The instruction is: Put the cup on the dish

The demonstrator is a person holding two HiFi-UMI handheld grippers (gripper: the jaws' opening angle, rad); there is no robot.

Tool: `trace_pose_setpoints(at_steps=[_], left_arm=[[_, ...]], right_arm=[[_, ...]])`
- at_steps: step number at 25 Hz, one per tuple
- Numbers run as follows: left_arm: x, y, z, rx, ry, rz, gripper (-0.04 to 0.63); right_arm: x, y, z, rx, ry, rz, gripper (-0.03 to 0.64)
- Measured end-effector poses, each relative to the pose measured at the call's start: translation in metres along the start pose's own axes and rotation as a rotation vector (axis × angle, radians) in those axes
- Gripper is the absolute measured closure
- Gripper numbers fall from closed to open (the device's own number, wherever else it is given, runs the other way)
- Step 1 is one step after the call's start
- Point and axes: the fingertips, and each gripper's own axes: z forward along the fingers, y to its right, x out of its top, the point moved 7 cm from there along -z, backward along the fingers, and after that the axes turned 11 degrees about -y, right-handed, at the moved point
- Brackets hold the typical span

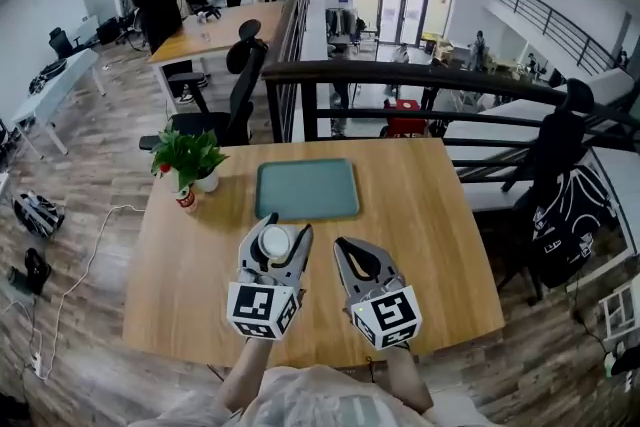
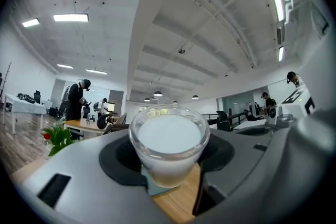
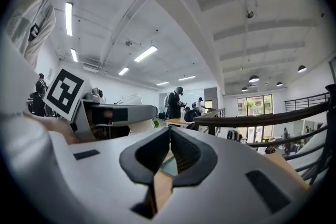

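Clear cup (image 1: pixel 275 242), white inside, in left claw (image 1: pixel 288 226)

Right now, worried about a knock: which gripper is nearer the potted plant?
Left. The left gripper sits right of the potted plant; the right gripper lies farther right, beyond it.

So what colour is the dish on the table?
The dish is a muted teal green, clearest in the head view.

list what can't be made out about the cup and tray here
Head view: walls and base of the glass cup, covered by the left claw.
Left gripper view: teal tray, only a sliver under the glass cup.
Head view: red item beside the potted plant, too small to name.
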Motion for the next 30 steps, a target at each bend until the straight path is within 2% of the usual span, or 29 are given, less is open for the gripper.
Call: trace_pose_setpoints(at_steps=[5,9,12,14,19,22,26,30], left_arm=[[0.001,-0.033,0.037,-0.003,0.019,0.015,0.344],[-0.02,-0.056,0.056,0.005,-0.046,0.072,0.344],[-0.03,-0.077,0.066,-0.067,-0.077,0.023,0.344],[-0.031,-0.091,0.073,-0.074,-0.069,-0.015,0.344],[-0.034,-0.104,0.091,-0.031,-0.113,0.0,0.344],[-0.031,-0.104,0.093,-0.005,-0.131,0.008,0.344],[-0.025,-0.109,0.102,0.04,-0.151,0.005,0.344],[-0.032,-0.121,0.116,0.05,-0.177,0.004,0.344]], right_arm=[[0.013,0.014,0.039,-0.085,-0.069,-0.117,0.597],[0.016,0.023,0.066,-0.106,-0.116,-0.126,0.597],[0.016,0.027,0.092,-0.156,-0.153,-0.156,0.597],[0.017,0.033,0.111,-0.167,-0.164,-0.178,0.597],[0.017,0.062,0.137,-0.191,-0.162,-0.122,0.597],[0.012,0.073,0.139,-0.166,-0.155,-0.058,0.597],[0.011,0.081,0.144,-0.133,-0.14,-0.043,0.597],[0.005,0.086,0.154,-0.111,-0.135,-0.013,0.597]])
